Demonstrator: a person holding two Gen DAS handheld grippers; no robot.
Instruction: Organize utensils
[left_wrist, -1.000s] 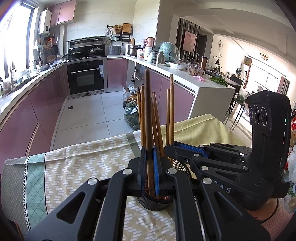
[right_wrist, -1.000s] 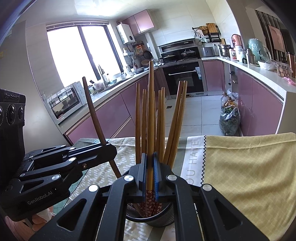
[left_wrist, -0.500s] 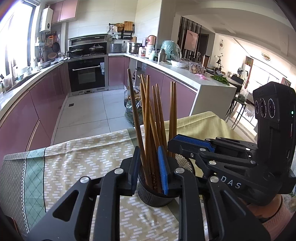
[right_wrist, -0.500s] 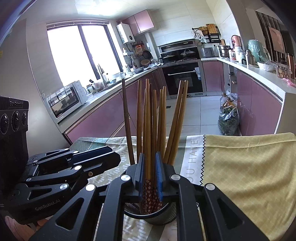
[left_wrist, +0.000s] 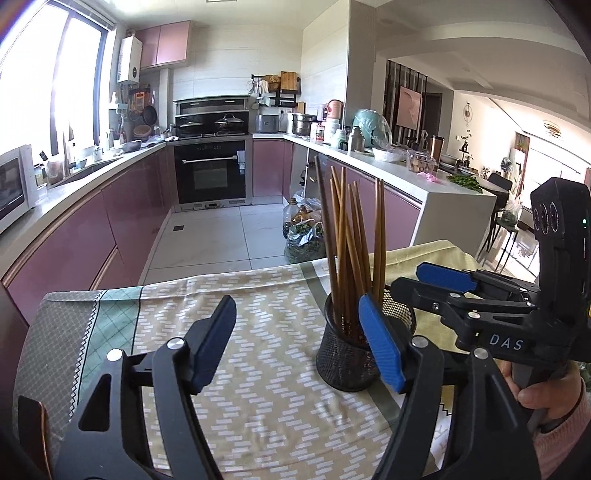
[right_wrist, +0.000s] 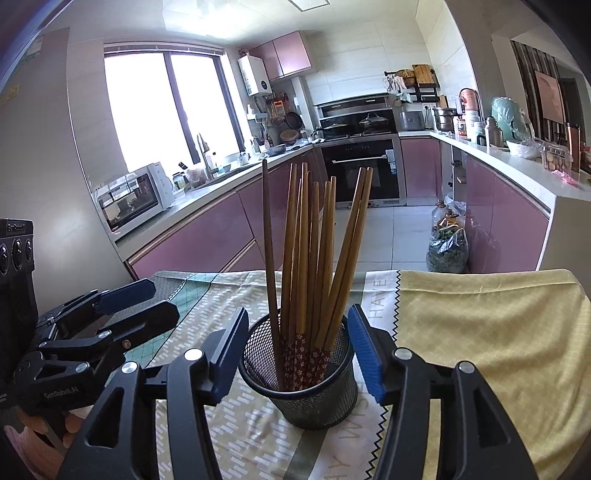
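Both jaws spread, holding nothing; chopsticks (right_wrist: 310, 258) upright in cup (right_wrist: 314, 387). Best to back right gripper (right_wrist: 295, 354) straight off, clear of the rim.

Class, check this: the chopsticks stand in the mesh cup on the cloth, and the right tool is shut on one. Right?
Not quite. The right tool is open, empty, its jaws either side of the mesh cup, as the right wrist view shows. The chopsticks do stand in it, on the cloth.
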